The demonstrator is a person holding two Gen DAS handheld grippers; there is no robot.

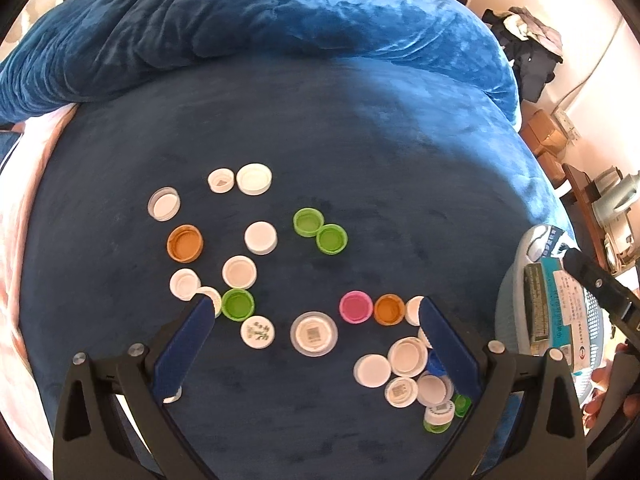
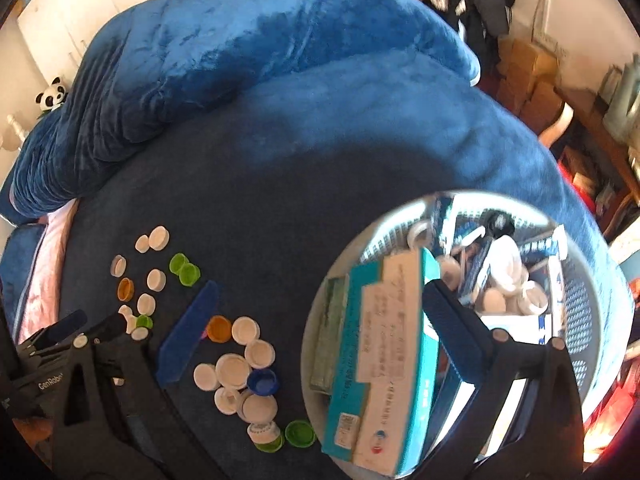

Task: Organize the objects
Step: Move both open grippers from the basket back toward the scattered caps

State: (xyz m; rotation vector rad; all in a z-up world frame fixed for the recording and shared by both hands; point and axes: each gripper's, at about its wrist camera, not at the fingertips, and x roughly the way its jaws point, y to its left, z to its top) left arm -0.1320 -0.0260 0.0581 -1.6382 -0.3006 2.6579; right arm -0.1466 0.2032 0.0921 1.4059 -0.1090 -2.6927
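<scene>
Several loose bottle caps lie on the dark blue bedspread point(image 1: 320, 128): white ones, a green pair point(image 1: 308, 222), an orange cap point(image 1: 185, 243), a pink cap point(image 1: 355, 307) and a clear-rimmed barcode cap point(image 1: 313, 333). My left gripper point(image 1: 315, 304) hangs open just above them, the pink and barcode caps between its fingers, nothing held. A heap of white caps point(image 2: 232, 370) with a blue cap point(image 2: 262, 382) lies left of a round pale basket point(image 2: 580, 308). My right gripper point(image 2: 320, 290) is open and empty, straddling the basket's left rim over a teal-and-white box point(image 2: 384, 340).
The basket point(image 1: 508, 308) holds more boxes and white jars point(image 2: 506, 264). A rumpled blue quilt point(image 1: 260, 20) piles up at the back. Pink sheet shows at the bed's left edge point(image 1: 24, 220). A hand point(image 1: 600, 380) grips the right tool. Cartons and furniture stand beyond the bed on the right.
</scene>
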